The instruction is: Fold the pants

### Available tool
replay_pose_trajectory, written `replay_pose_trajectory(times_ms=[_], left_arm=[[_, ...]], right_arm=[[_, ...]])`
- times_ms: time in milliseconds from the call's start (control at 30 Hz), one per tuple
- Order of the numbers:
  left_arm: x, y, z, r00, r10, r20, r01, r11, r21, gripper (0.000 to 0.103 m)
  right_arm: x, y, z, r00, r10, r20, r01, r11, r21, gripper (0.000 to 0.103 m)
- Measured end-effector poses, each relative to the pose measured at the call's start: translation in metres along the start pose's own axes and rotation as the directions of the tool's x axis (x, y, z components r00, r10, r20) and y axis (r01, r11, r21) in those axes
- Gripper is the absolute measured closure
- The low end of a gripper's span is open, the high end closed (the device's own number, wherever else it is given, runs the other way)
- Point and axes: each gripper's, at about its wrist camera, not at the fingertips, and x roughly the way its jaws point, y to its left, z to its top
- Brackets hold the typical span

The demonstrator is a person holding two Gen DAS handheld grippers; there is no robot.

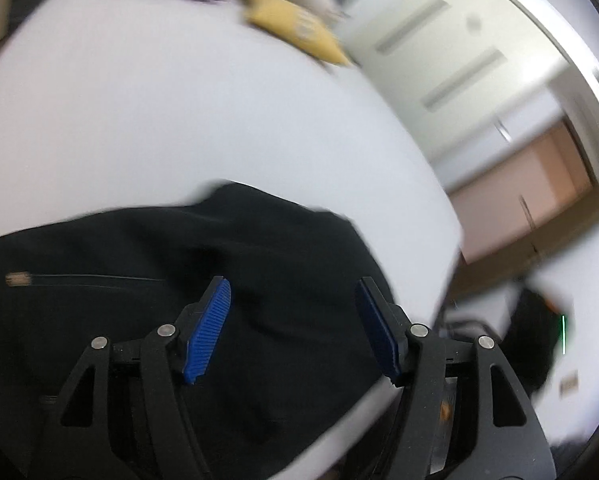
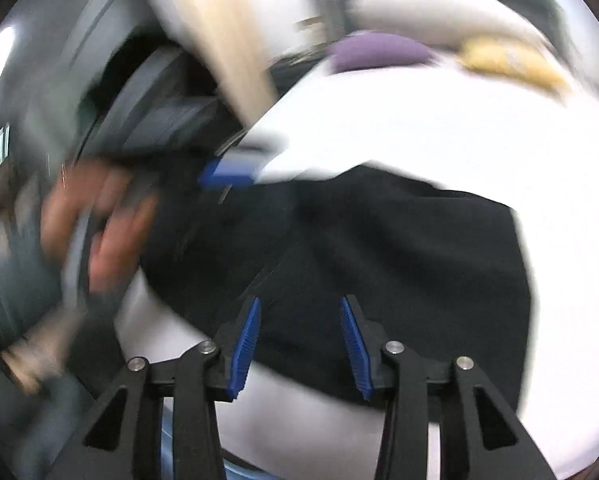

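Black fabric pants [image 1: 147, 320] lying bunched on the white table [image 1: 179, 120], left gripper [image 1: 293, 328] hovering released, right gripper [image 2: 299, 340] hovering released, nothing grasped.

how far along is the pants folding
Done: the black pants lie on the white table in a compact, bunched shape, so at least one fold looks made; blur hides how neat it is. In hand: nothing. The left gripper and right gripper both hover over the cloth with jaws apart and empty. Left: possibly a final fold or smoothing.
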Motion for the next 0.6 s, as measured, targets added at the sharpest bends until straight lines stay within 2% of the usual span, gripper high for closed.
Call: replay_pose_trajectory(times_ms=[33,100,167,233,267,300,333,367,400,433,467,500,533,567,600], left_arm=[[0.011,-0.008,-0.003,1.000,-0.013,-0.029,0.014,0.999,0.032,0.040],[0.053,-0.033,-0.007,0.996,-0.002,-0.088,0.005,0.999,0.038,0.040],[0.070,-0.022,-0.021,0.989,-0.002,-0.151,0.002,1.000,0.003,0.040],[0.081,-0.008,-0.037,0.983,0.010,-0.182,-0.012,1.000,-0.005,0.040],[0.079,-0.002,-0.042,0.986,-0.010,-0.165,0.009,1.000,-0.006,0.040],[0.074,0.001,-0.044,0.987,-0.021,-0.158,0.020,1.000,-0.008,0.040],[0.068,0.005,-0.046,0.986,-0.023,-0.162,0.021,1.000,-0.014,0.040],[0.068,0.006,-0.047,0.986,-0.029,-0.164,0.027,0.999,-0.018,0.040],[0.076,-0.003,-0.046,0.986,-0.034,-0.163,0.031,0.999,-0.018,0.040],[0.070,-0.001,-0.050,0.987,-0.036,-0.160,0.034,0.999,-0.014,0.040],[0.070,-0.001,-0.052,0.987,-0.031,-0.156,0.030,1.000,-0.008,0.040],[0.086,-0.008,-0.051,0.988,-0.024,-0.151,0.023,1.000,-0.004,0.040],[0.088,-0.004,-0.054,0.989,-0.016,-0.145,0.017,1.000,0.002,0.040],[0.085,-0.005,-0.060,0.990,-0.011,-0.138,0.012,1.000,0.009,0.040],[0.080,-0.002,-0.065,0.991,-0.010,-0.134,0.012,1.000,0.012,0.040]], right_arm=[[-0.002,-0.017,0.013,1.000,0.030,0.005,-0.031,0.998,0.057,0.058],[0.011,-0.055,0.036,0.985,0.170,-0.016,-0.165,0.971,0.174,0.058],[0.040,-0.081,0.052,0.961,0.272,-0.054,-0.250,0.934,0.255,0.058],[0.073,-0.092,0.048,0.947,0.303,-0.107,-0.252,0.908,0.335,0.057],[0.098,-0.108,0.049,0.947,0.287,-0.148,-0.210,0.896,0.391,0.057],[0.113,-0.120,0.050,0.949,0.263,-0.172,-0.171,0.892,0.419,0.061],[0.126,-0.134,0.052,0.949,0.260,-0.178,-0.152,0.874,0.462,0.069],[0.129,-0.143,0.053,0.953,0.256,-0.164,-0.147,0.859,0.490,0.094],[0.126,-0.158,0.059,0.966,0.228,-0.123,-0.130,0.837,0.531,0.103],[0.117,-0.169,0.062,0.982,0.179,-0.065,-0.111,0.817,0.565,0.103],[0.107,-0.174,0.066,0.992,0.122,-0.025,-0.085,0.810,0.580,0.100],[0.098,-0.175,0.067,0.997,0.078,-0.012,-0.056,0.809,0.585,0.086],[0.089,-0.171,0.068,0.997,0.083,0.002,-0.069,0.813,0.579,0.078],[0.083,-0.164,0.067,0.993,0.118,0.009,-0.102,0.819,0.565,0.063],[0.076,-0.153,0.066,0.985,0.172,0.009,-0.151,0.836,0.527,0.054]])
